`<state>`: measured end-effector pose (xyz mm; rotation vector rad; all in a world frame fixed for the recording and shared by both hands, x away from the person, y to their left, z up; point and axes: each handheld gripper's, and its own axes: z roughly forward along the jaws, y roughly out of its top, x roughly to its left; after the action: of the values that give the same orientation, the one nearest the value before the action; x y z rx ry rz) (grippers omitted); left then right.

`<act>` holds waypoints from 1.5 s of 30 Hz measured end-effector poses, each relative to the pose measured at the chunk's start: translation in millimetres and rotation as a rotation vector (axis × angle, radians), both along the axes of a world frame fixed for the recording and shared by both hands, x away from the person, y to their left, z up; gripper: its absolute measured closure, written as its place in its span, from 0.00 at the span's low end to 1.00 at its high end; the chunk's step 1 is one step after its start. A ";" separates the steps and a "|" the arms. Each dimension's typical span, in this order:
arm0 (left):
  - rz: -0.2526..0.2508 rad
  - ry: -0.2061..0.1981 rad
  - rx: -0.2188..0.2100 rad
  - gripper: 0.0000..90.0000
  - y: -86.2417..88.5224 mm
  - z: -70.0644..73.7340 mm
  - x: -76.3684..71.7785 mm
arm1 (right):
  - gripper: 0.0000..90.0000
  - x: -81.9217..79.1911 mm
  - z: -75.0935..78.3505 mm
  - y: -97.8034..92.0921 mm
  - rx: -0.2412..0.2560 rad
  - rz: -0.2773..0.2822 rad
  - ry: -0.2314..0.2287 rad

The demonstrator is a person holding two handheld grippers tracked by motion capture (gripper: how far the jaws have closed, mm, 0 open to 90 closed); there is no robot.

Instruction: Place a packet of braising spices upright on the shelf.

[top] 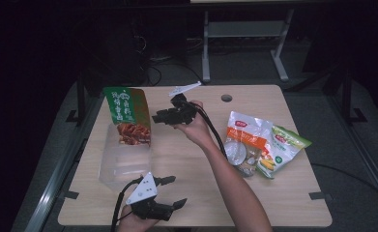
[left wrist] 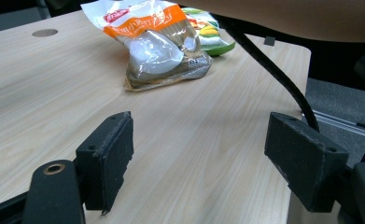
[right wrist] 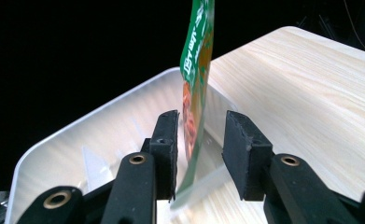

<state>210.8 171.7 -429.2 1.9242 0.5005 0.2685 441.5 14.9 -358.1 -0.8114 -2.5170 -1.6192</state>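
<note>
A green snack bag point(top: 126, 113) stands upright in the far end of a clear plastic tub point(top: 123, 166) at the table's left. My right gripper point(top: 156, 116) reaches in from the right at the bag's edge. In the right gripper view its jaws straddle the thin edge of the green bag point(right wrist: 198, 60), the right gripper point(right wrist: 201, 126) still open, with a gap on the right side; the tub's rim point(right wrist: 101, 109) curves behind. My left gripper point(top: 175, 191) rests open near the front edge, with nothing between the jaws of the left gripper point(left wrist: 201, 140).
An orange-and-white food bag point(top: 242, 142) and a green vegetable bag point(top: 284, 145) lie overlapping at the table's right; the orange bag point(left wrist: 157, 42) also appears in the left gripper view. The right gripper's black cable point(left wrist: 273, 70) trails along the forearm. A cable hole point(top: 226, 98) sits at the back.
</note>
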 end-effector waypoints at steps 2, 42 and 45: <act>0.002 0.007 0.001 0.25 -0.4 -0.5 0.5 | 0.71 -3.1 0.8 -9.2 0.005 -0.003 0.002; 0.003 0.028 -0.006 0.25 -4.9 -2.3 0.8 | 0.64 -83.2 -22.4 -192.4 -0.048 -0.198 0.055; 0.001 0.027 0.000 0.25 -4.2 -1.9 0.9 | 0.63 -87.4 -23.6 -202.8 -0.047 -0.217 0.066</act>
<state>211.7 167.5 -431.1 1.9303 0.5193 0.2434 354.1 -187.8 -381.7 -1.1594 -2.5050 -1.5655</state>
